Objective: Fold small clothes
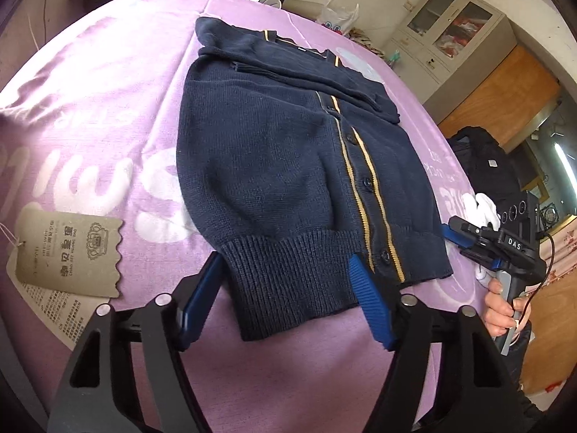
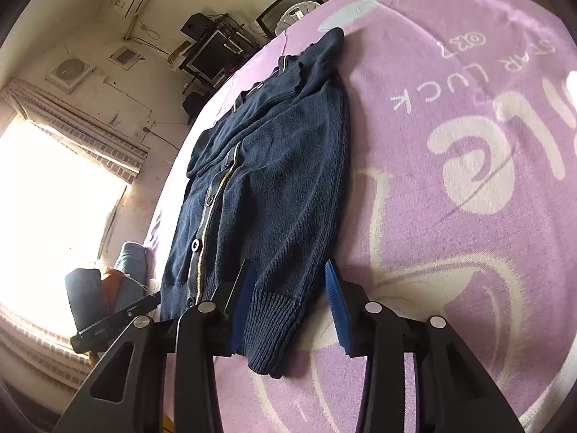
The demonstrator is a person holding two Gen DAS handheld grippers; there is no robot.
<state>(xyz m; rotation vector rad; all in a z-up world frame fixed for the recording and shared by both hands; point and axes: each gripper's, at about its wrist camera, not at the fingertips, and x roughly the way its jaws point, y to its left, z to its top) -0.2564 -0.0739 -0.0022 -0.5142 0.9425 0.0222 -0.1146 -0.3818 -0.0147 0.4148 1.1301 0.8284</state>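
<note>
One navy knitted cardigan (image 1: 288, 166) is lying flat in the middle of the frame on a purple blanket (image 1: 108, 90) with white lettering. Two tongs, left tongs (image 1: 288, 288) and right tongs (image 2: 288, 299), are sitting with blue ribbed pads apart, each straddling the ribbed hem. One paper tag (image 1: 68, 252) is resting lower left. One white cabinet (image 1: 447, 29) is standing upper right.

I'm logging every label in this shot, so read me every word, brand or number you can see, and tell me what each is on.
"DAS": on the right gripper.
"STAR LUCK": on the purple blanket.
"le": large white letters on the blanket, a partial word.
Paper tag: printing too small to read.
Label at the cardigan collar: too small to read.
</note>
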